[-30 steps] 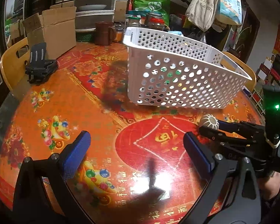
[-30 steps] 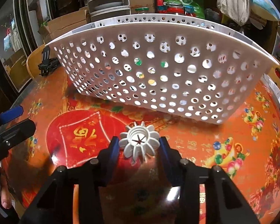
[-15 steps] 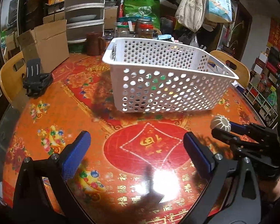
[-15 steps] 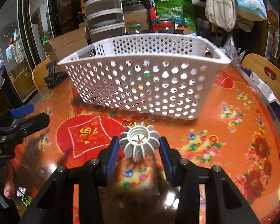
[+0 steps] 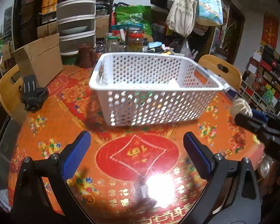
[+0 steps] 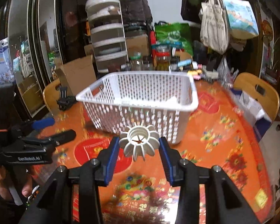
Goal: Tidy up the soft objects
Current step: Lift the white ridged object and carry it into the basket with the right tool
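My right gripper (image 6: pixel 139 149) is shut on a white ribbed, flower-shaped soft object (image 6: pixel 139 143) and holds it in the air in front of the white perforated basket (image 6: pixel 140 108). In the left wrist view the same object (image 5: pixel 241 108) shows at the right, above the table, with the basket (image 5: pixel 155 100) beyond. My left gripper (image 5: pixel 136 155) is open and empty above the red medallion on the tablecloth (image 5: pixel 138 158); it also shows at the left of the right wrist view (image 6: pixel 54 128). White items lie inside the basket.
A black clip-like gadget (image 5: pixel 32 95) lies at the table's left edge by a wooden chair (image 5: pixel 7 91). A cardboard box (image 5: pixel 41 61), a brown mug (image 5: pixel 85 56) and jars (image 5: pixel 134 41) stand behind the basket. Another chair (image 5: pixel 220 71) stands at the right.
Both grippers have risen and pulled back from the basket, so its rim and inside now show. The right gripper still holds the white object, now higher above the table.
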`<state>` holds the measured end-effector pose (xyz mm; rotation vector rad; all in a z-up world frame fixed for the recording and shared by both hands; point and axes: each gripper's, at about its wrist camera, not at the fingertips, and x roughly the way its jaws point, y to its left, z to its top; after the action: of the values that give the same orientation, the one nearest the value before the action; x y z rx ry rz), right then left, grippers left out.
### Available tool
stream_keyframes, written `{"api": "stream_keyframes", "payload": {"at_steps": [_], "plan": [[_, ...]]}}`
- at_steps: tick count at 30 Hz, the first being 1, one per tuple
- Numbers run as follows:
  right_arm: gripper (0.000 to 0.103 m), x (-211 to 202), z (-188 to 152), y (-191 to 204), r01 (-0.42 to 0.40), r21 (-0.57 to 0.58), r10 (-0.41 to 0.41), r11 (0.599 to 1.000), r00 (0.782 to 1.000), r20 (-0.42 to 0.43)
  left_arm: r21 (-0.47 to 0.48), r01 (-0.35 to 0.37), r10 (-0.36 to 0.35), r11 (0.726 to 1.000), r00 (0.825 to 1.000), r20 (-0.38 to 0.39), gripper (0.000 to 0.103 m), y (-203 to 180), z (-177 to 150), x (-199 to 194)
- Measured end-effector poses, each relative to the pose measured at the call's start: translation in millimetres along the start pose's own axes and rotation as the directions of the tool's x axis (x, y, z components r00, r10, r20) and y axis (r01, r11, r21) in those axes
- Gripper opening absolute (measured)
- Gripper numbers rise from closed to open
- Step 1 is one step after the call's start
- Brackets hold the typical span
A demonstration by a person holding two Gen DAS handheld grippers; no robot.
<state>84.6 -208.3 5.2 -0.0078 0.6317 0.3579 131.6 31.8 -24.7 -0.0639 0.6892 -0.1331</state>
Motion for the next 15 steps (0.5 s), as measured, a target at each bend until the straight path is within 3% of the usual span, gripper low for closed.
{"api": "stream_keyframes", "payload": {"at_steps": [7, 15], "plan": [[0.043, -6, 58, -10, -0.005, 0.001, 0.005, 1.000, 1.000, 0.028, -0.007, 0.024, -0.024, 1.000, 0.999, 0.024, 0.099, 1, 61, -7], [0.043, 38, 101, -26, 0.021, 0.020, -0.020, 1.000, 0.999, -0.034, 0.004, 0.008, -0.008, 1.000, 1.000, -0.012, 0.099, -1, 123, 24]]}}
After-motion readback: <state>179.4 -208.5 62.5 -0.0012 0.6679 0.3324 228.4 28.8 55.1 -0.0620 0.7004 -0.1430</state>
